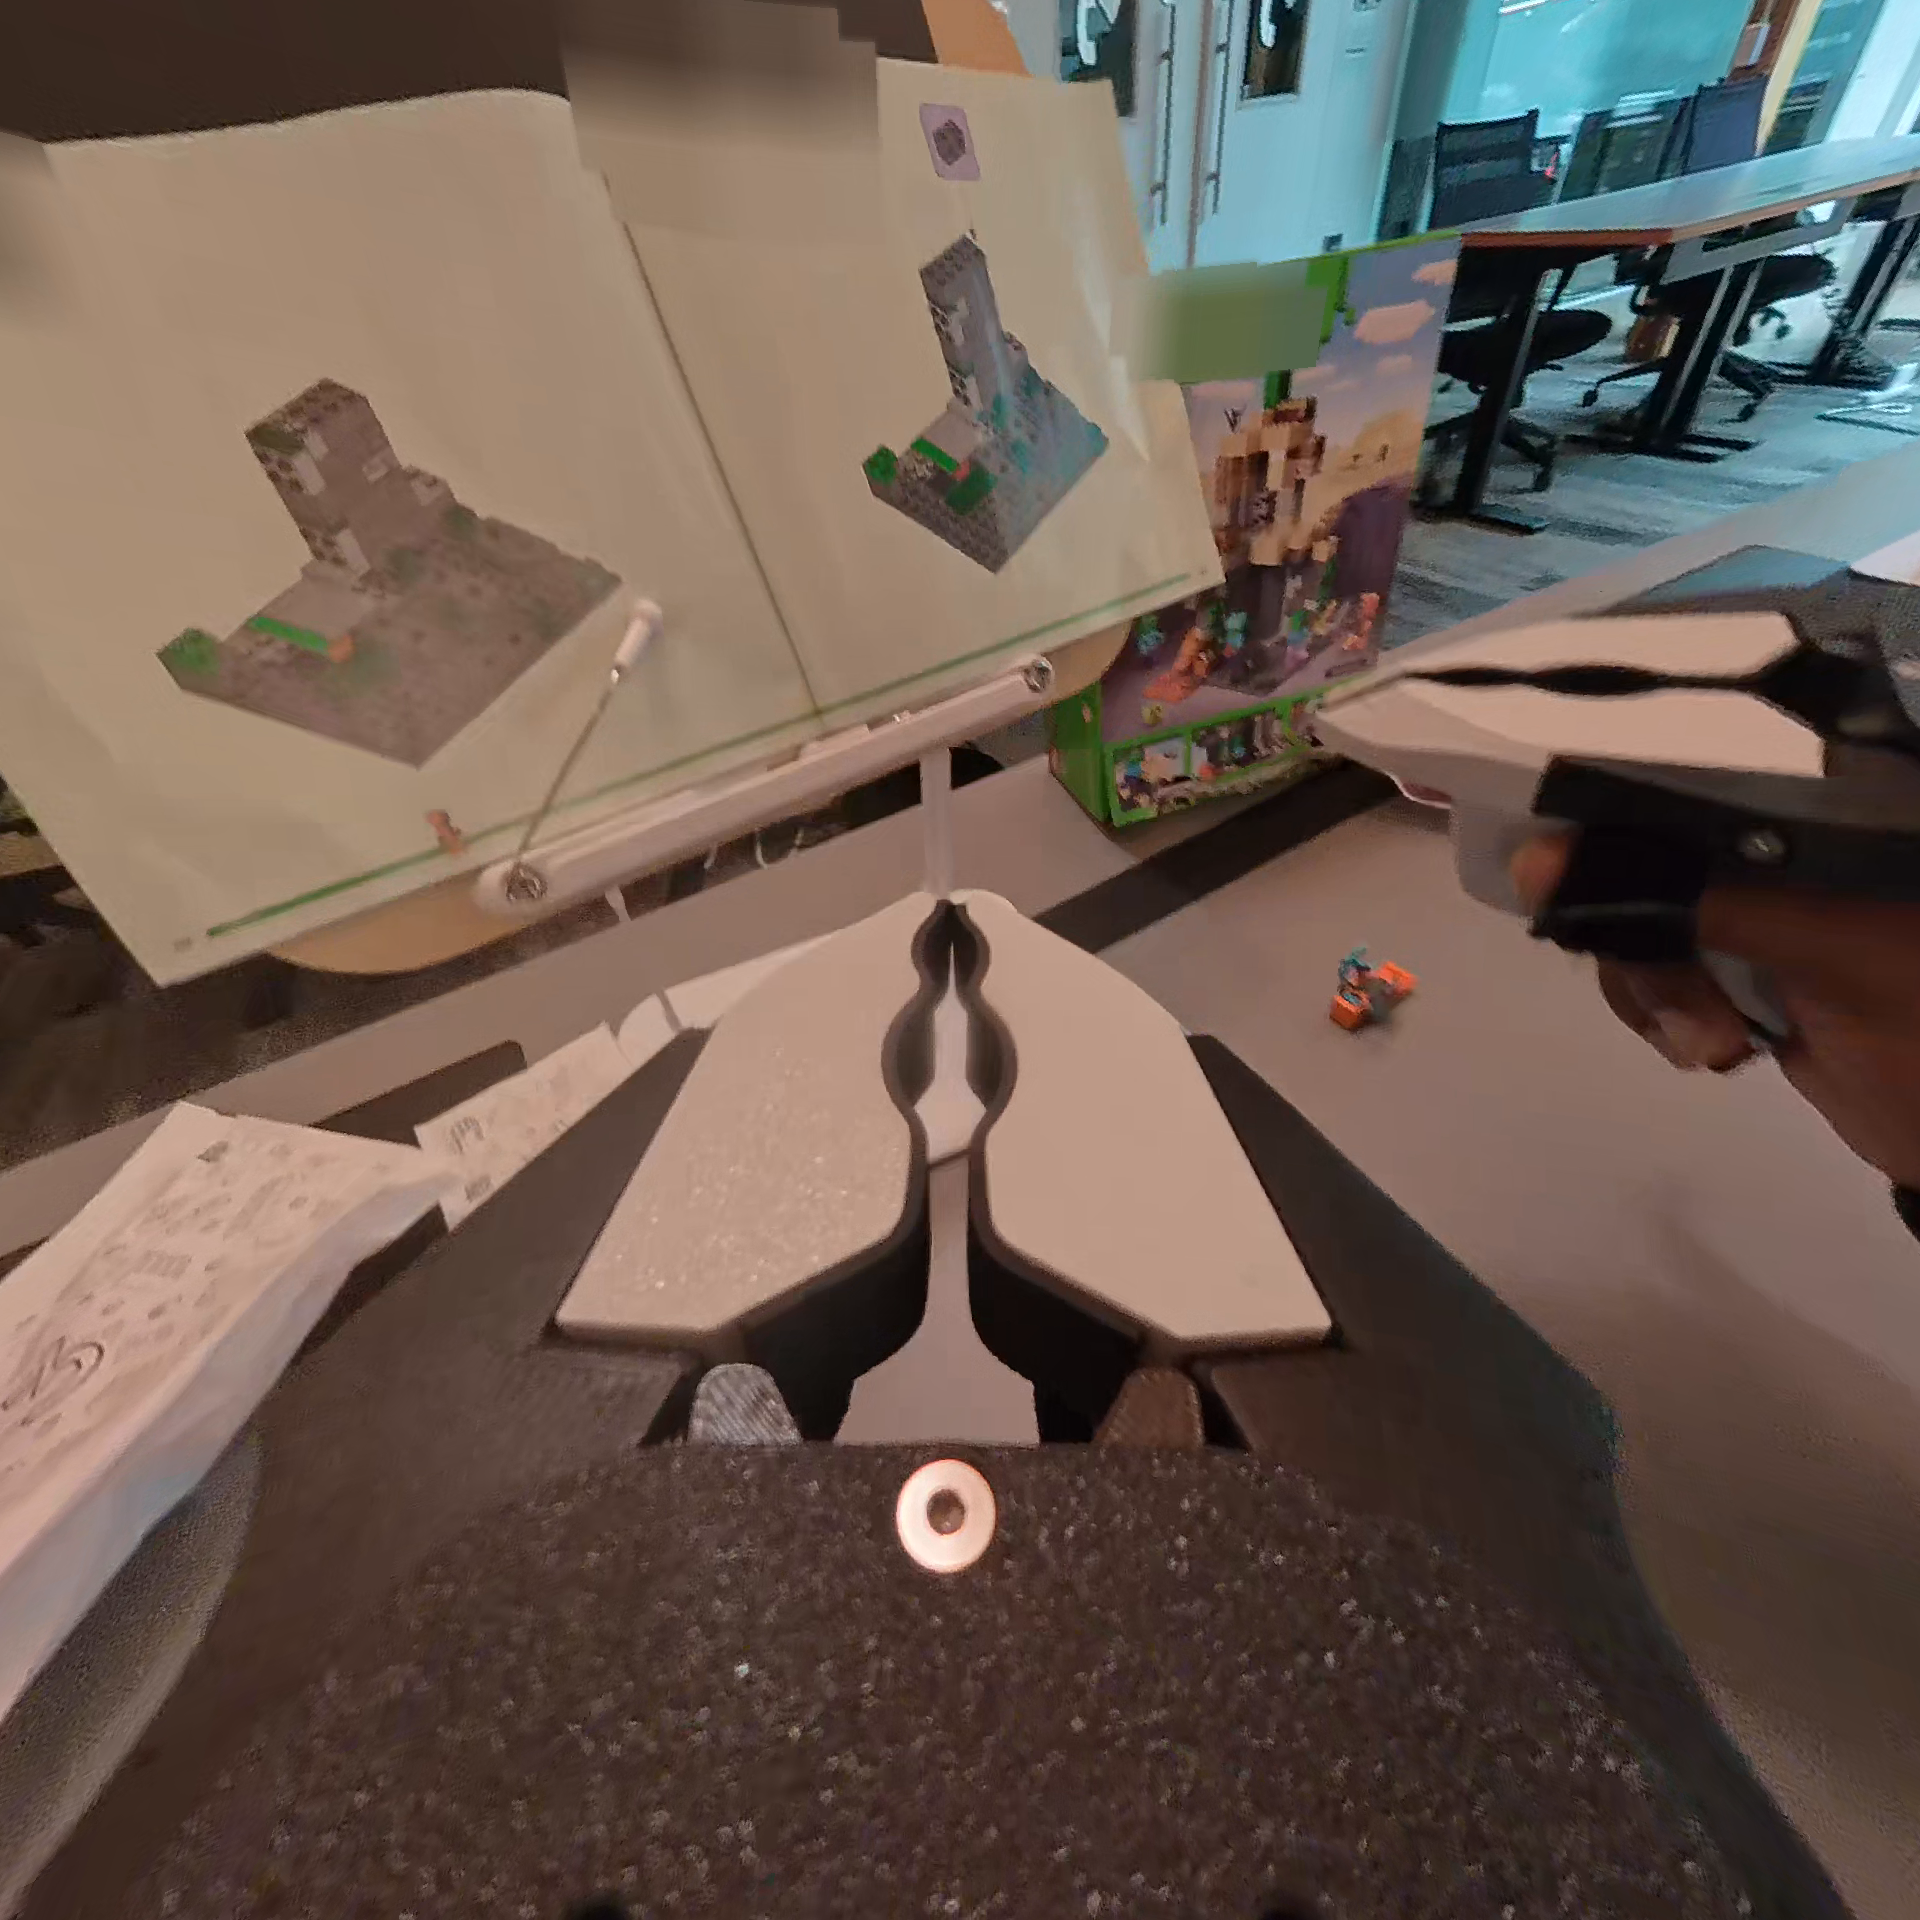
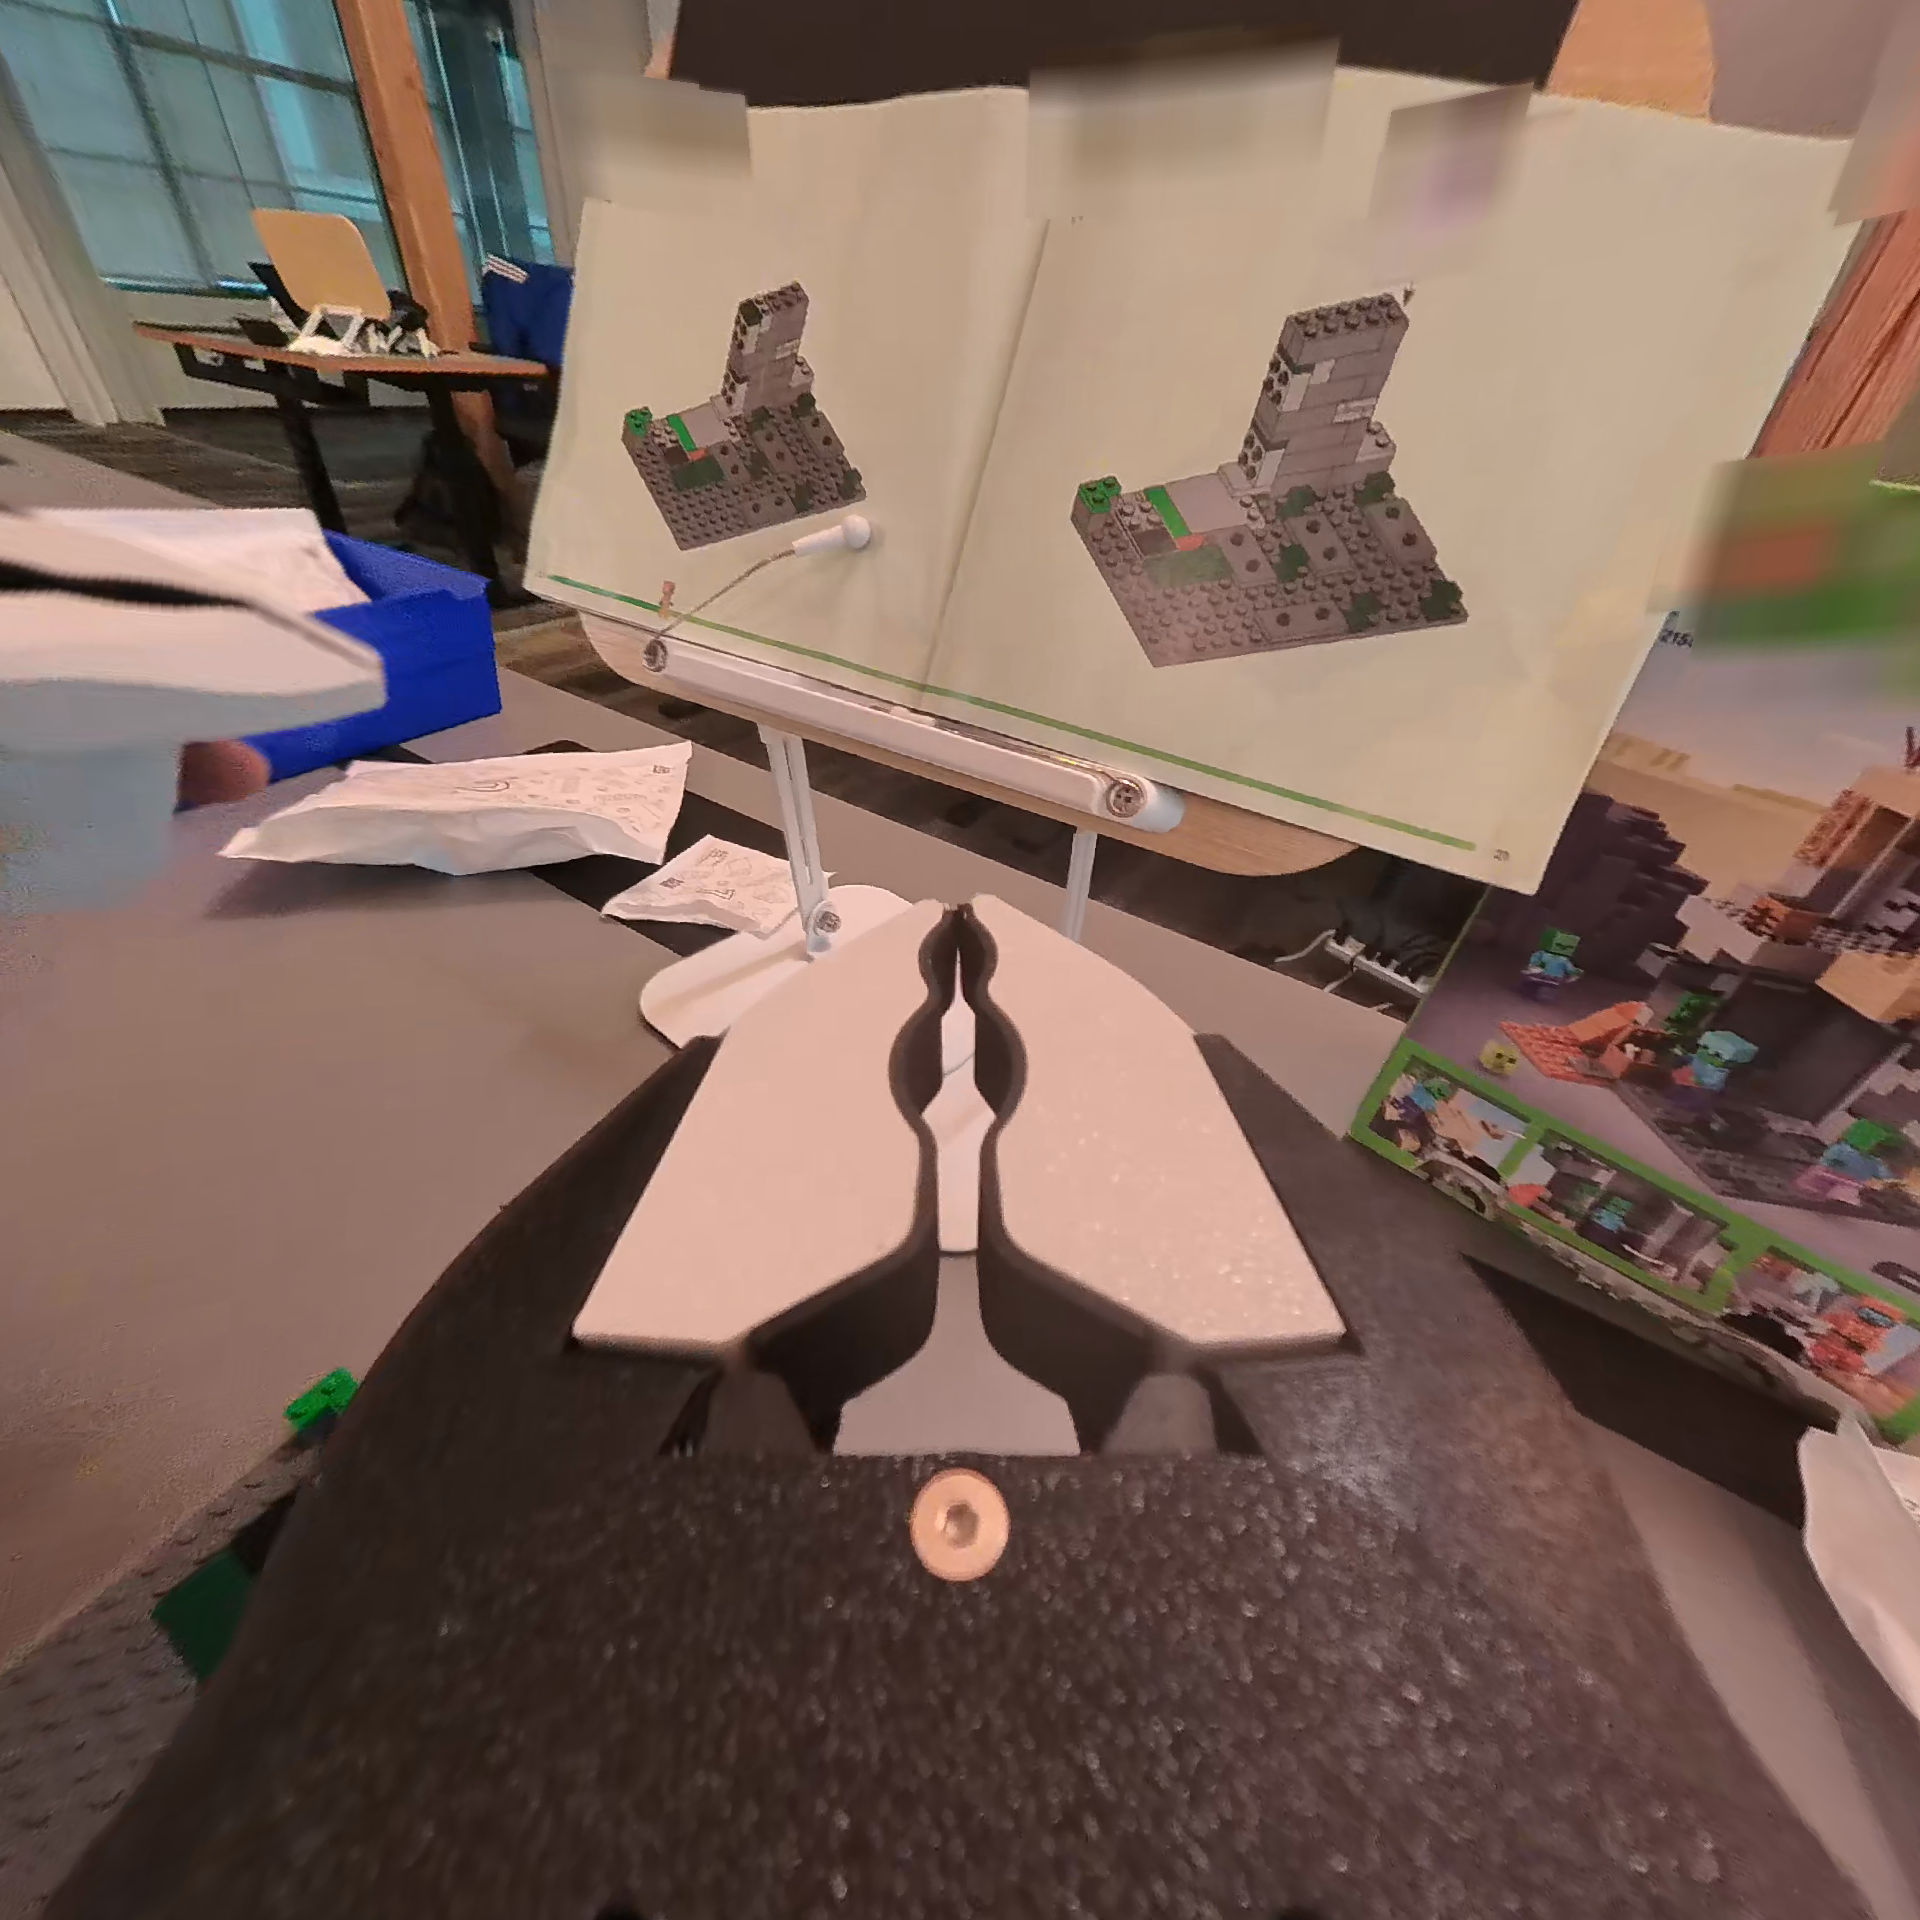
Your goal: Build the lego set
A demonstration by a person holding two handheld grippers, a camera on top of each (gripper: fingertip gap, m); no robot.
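Lego pieces lie apart: a grey and green build (image 2: 208, 1538) sits low on the left, a small orange piece (image 1: 1369, 992) out on the table. Left gripper (image 1: 948, 920) and right gripper (image 2: 961, 914) are both closed and empty. Check the open booklet (image 2: 1039, 468) first, then pick slowly.

The left gripper (image 1: 951, 914) points forward, its white fingers (image 1: 769, 1132) pressed together at the tips, nothing between them. The right gripper (image 2: 961, 914) is likewise closed and empty, fingertips meeting. A hand (image 1: 1766, 977) grips the right gripper's handle.
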